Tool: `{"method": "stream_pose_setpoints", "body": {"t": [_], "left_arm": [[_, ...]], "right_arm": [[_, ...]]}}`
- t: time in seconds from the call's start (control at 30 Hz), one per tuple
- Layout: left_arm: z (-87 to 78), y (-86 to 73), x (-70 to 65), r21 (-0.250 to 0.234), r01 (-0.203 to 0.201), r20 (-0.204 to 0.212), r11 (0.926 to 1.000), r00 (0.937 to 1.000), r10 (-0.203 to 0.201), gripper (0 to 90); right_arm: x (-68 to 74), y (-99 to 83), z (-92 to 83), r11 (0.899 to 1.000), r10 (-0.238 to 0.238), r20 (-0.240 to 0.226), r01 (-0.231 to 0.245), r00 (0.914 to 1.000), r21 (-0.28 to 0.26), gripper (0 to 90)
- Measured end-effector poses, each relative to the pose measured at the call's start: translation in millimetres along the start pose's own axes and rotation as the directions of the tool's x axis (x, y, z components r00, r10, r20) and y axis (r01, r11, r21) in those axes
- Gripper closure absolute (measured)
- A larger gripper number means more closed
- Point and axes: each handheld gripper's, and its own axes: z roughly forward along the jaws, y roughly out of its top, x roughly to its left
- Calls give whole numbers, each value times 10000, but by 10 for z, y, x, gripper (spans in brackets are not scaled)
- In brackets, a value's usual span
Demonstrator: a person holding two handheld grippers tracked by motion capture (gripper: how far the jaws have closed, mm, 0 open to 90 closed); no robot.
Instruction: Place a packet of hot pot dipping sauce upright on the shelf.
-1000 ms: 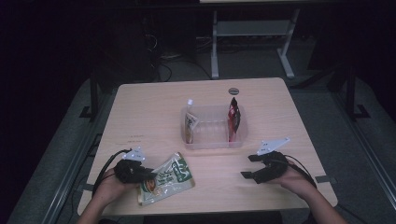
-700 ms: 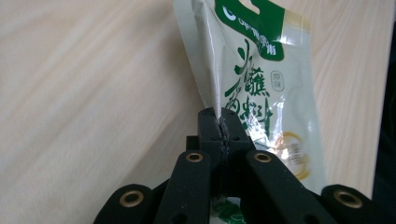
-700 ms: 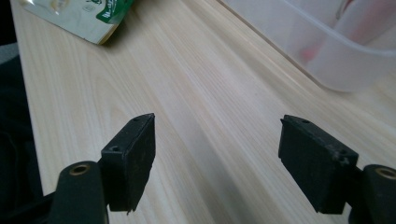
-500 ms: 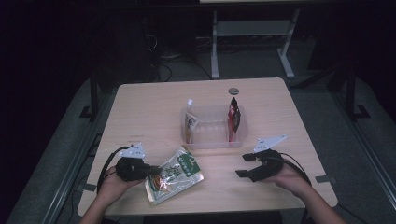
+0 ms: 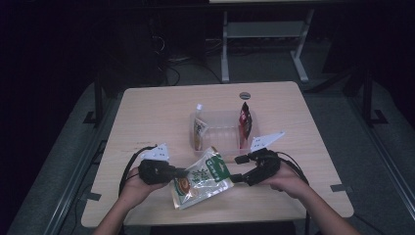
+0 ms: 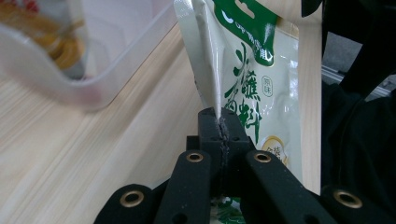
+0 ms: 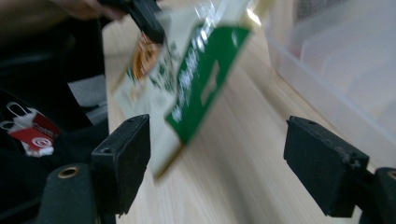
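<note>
A green-and-white food pouch (image 5: 203,178) hangs tilted just above the table in front of the clear bin (image 5: 220,113). My left gripper (image 5: 183,172) is shut on the pouch's left edge; in the left gripper view the jaws (image 6: 219,123) pinch the pouch (image 6: 243,70) at its seam. My right gripper (image 5: 238,169) is open just right of the pouch. Its jaws have just been opening a little wider. In the right gripper view, the blurred pouch (image 7: 187,79) reaches down beside the left jaw of the right gripper (image 7: 219,154), and the pads are not pressing on it.
The clear bin holds a pale pouch (image 5: 198,128) at its left wall and a red packet (image 5: 244,120) at its right. A small round disc (image 5: 244,95) lies behind it on the wooden table (image 5: 156,112). Red binder clips (image 7: 32,133) show off the table's edge.
The left gripper has lifted the pouch off the table and carried it right, toward the bin. The right gripper has moved left and up to the pouch's right edge.
</note>
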Motion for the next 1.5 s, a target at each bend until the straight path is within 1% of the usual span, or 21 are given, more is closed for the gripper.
{"method": "stream_pose_setpoints", "body": {"t": [0.03,0.1,0.23,0.33,0.4,0.5,0.63,0.77,0.9,1.07,1.23,1.3,1.33,1.4,1.47,1.5], "left_arm": [[18,26,-6,-28,-37,49,10000,10000,37,900],[48,75,-15,-86,-115,128,9999,9999,116,900],[90,144,-17,-163,-276,103,9995,9996,278,900],[101,147,-23,-248,-263,115,9993,9996,266,900],[99,143,-27,-222,-330,93,9992,9994,332,900],[105,141,-30,-271,-386,136,9989,9991,390,900],[116,145,-34,-308,-445,139,9985,9989,449,900],[115,142,-23,-351,-454,98,9983,9989,458,899],[118,148,-16,-383,-478,34,9981,9988,480,899],[116,150,-9,-461,-498,38,9977,9987,500,898],[123,145,7,-518,-478,79,9975,9988,482,895],[125,145,11,-543,-508,47,9972,9987,511,890],[128,146,11,-500,-533,0,9973,9986,533,884],[148,143,11,-393,-561,-126,9976,9984,557,859],[164,138,5,-338,-563,-248,9978,9982,555,814],[167,135,8,-356,-490,-282,9982,9985,480,787]], "right_arm": [[6,27,5,10000,-6,-111,5,9999,-53,235],[8,77,24,9999,-92,-223,90,9997,-73,279],[-8,145,71,9999,-100,-517,94,9986,-123,357],[-32,166,108,9999,-34,-660,23,9978,-171,443],[-36,162,121,9997,-61,-611,47,9981,-219,514],[-45,160,119,9994,-52,-579,33,9983,-337,595],[-51,155,125,9995,-38,-695,16,9976,-316,671],[-61,150,125,9993,-9,-946,-25,9955,-366,744],[-65,150,125,9992,-90,-1178,44,9930,-395,811],[-59,146,128,9992,-195,-1267,148,9917,-384,863],[-46,138,129,9980,-522,-1367,469,9892,-413,894],[-51,135,120,9980,-473,-1579,399,9863,-498,897],[-53,134,114,9979,-454,-1608,374,9859,-522,898],[-51,135,115,9975,-536,-1654,452,9848,-537,900],[-38,132,121,9971,-637,-1649,558,9842,-523,900],[-38,127,126,9969,-658,-1671,575,9837,-544,900]]}}
